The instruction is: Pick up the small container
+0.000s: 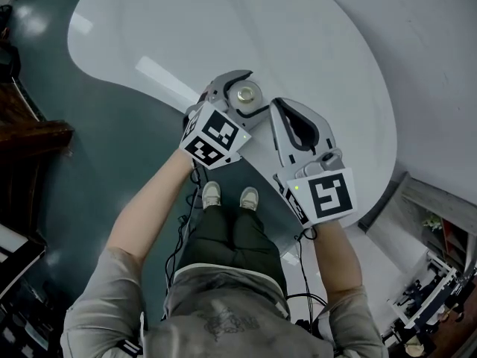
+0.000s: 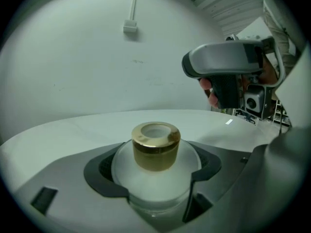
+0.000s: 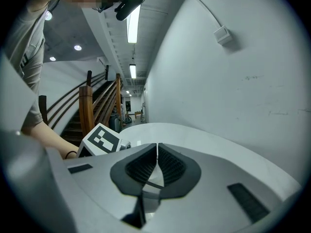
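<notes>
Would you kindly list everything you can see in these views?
small container: one, frosted white with a gold cap, between the left gripper's jaws
table: one, white, curved, under both grippers
staircase: one, brown wood, beyond the table
wall box: one, white, on the wall, with a cable
shoes: two, pale, on the dark floor
left gripper: one, grey, shut on the small container
right gripper: one, grey, shut, empty
</notes>
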{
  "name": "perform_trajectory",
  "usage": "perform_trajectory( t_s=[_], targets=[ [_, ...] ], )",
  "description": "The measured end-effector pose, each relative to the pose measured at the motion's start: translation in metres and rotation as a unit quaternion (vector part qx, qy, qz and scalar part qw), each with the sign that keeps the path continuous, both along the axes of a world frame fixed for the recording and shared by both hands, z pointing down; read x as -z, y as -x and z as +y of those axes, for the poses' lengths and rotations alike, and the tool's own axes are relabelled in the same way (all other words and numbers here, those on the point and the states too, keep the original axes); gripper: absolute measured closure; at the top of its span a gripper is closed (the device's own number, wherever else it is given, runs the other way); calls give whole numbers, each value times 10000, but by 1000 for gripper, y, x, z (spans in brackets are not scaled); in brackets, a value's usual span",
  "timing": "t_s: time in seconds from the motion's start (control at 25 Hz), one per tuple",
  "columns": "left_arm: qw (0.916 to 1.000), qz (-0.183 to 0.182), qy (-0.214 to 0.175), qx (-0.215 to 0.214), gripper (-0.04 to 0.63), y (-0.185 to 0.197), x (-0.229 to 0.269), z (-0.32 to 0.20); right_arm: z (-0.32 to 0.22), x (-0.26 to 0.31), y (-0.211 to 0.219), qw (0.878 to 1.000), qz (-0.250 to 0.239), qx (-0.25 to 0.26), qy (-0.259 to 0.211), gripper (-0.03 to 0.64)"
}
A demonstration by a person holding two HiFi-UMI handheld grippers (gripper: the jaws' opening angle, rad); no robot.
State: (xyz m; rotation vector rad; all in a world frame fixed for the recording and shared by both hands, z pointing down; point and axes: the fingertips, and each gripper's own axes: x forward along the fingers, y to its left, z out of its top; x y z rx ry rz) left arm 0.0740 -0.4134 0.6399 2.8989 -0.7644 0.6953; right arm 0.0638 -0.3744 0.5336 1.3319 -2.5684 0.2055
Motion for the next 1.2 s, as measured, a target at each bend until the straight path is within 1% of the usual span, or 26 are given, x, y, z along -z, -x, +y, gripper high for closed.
perform_trajectory(
  t_s=[0.24,0.44,0.52,0.64,1.0,1.04,1.08,1.2],
  targets=[
    [9978,6,-12,-656,253,-10,0,18,-1,-7,15,9991,-125,392,139,583],
    [9950,-22,-8,-1001,253,-17,0,40,2,-22,26,9982,-33,532,280,575],
    [9944,-33,-2,-1055,253,-20,-1,46,5,-30,28,9978,3,566,357,472],
    [9937,-39,-3,-1117,253,-22,-1,53,10,-40,30,9972,138,585,436,469],
    [9933,-59,13,-1158,253,-25,-3,67,25,-48,32,9951,153,732,643,468],
    [9931,-62,16,-1169,253,-25,-3,69,27,-51,33,9948,184,741,675,448],
    [9929,-64,16,-1186,253,-25,-3,71,29,-53,32,9946,197,730,708,445],
    [9924,-59,12,-1232,253,-25,-3,75,32,-57,31,9947,94,694,746,463]
  ],
)
